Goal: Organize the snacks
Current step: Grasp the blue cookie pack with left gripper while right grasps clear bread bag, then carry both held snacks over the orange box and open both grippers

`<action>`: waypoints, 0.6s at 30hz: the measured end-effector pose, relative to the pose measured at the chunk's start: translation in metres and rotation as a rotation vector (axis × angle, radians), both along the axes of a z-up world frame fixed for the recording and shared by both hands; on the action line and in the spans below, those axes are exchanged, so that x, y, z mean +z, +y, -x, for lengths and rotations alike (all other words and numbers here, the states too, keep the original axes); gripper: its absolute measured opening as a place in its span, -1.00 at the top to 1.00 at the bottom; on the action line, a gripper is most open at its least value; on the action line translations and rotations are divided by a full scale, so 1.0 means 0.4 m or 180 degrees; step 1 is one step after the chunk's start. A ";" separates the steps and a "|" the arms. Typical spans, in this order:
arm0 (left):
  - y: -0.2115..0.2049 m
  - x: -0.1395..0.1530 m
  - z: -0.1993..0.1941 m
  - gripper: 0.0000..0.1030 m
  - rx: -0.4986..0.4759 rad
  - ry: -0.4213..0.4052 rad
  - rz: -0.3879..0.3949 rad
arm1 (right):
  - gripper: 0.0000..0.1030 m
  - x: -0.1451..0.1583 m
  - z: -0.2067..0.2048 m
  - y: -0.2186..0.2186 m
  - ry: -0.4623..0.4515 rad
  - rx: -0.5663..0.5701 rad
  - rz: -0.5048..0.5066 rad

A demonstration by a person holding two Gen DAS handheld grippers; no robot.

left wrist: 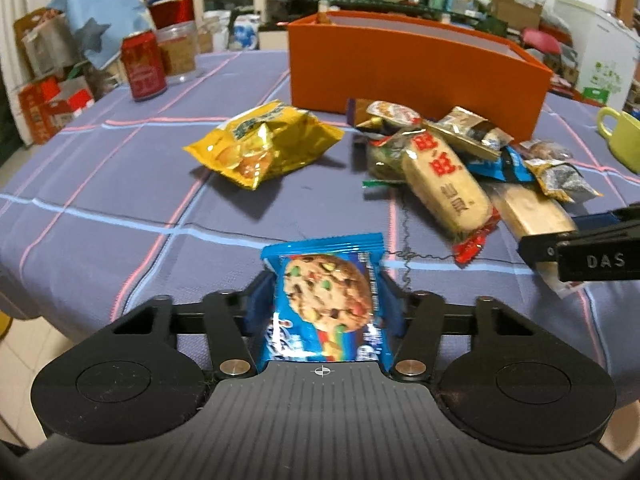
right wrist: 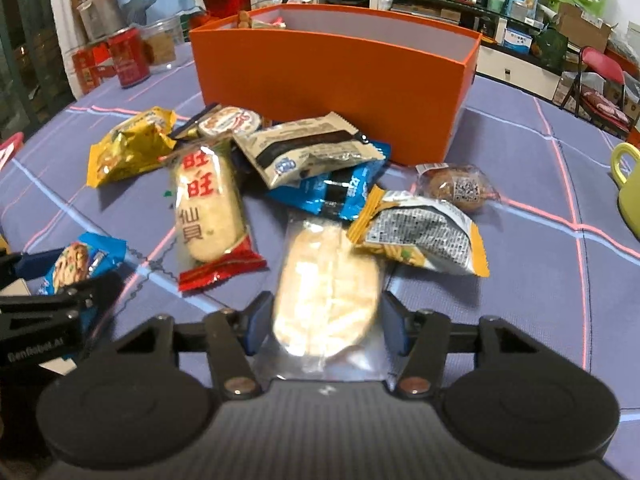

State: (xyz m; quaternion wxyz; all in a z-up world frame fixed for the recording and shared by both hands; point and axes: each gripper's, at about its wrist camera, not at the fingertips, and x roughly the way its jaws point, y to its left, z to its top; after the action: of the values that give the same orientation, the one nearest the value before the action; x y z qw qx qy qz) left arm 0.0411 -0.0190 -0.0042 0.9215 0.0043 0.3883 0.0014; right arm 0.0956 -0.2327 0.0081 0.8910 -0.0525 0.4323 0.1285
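Blue cookie packet (left wrist: 326, 300) clamped, left jaws | rice cracker (right wrist: 326, 292) between right jaws

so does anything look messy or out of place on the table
Yes: most snack packets lie in a loose overlapping heap on the tablecloth in front of the orange box, not in it. The yellow chip bag lies crumpled apart to the left. Nothing looks spilled or torn.
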 end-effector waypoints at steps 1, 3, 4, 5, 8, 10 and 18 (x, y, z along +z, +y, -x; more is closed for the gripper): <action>-0.003 0.002 -0.001 0.59 -0.0012 0.0002 -0.0012 | -0.12 0.000 0.001 0.002 -0.0008 0.0002 0.0011; -0.005 0.002 -0.001 0.59 -0.0042 0.0004 -0.0026 | -0.12 0.001 0.002 0.004 -0.0022 0.0010 0.0035; -0.003 0.003 -0.001 0.59 -0.0045 0.0008 -0.0010 | -0.12 0.001 0.003 0.006 -0.0018 0.0019 0.0043; 0.001 0.004 -0.002 0.59 -0.0041 0.0012 0.0007 | -0.12 0.002 0.005 0.007 -0.0022 0.0025 0.0046; 0.006 0.014 0.002 0.59 -0.0037 -0.0084 -0.0046 | -0.12 0.009 0.014 0.012 -0.0052 0.0058 0.0070; 0.003 0.024 0.006 0.59 -0.0076 -0.0149 -0.0099 | -0.12 0.018 0.023 0.014 -0.0111 0.0068 0.0101; 0.004 0.055 -0.016 0.59 -0.0068 -0.0129 -0.0080 | -0.12 0.039 0.035 0.008 -0.0168 0.0057 0.0021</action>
State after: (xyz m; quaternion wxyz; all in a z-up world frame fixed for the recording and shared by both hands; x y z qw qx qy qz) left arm 0.0475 -0.0173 0.0178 0.9290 0.0199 0.3695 -0.0035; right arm 0.0817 -0.2294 0.0235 0.9007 -0.0626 0.4086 0.1336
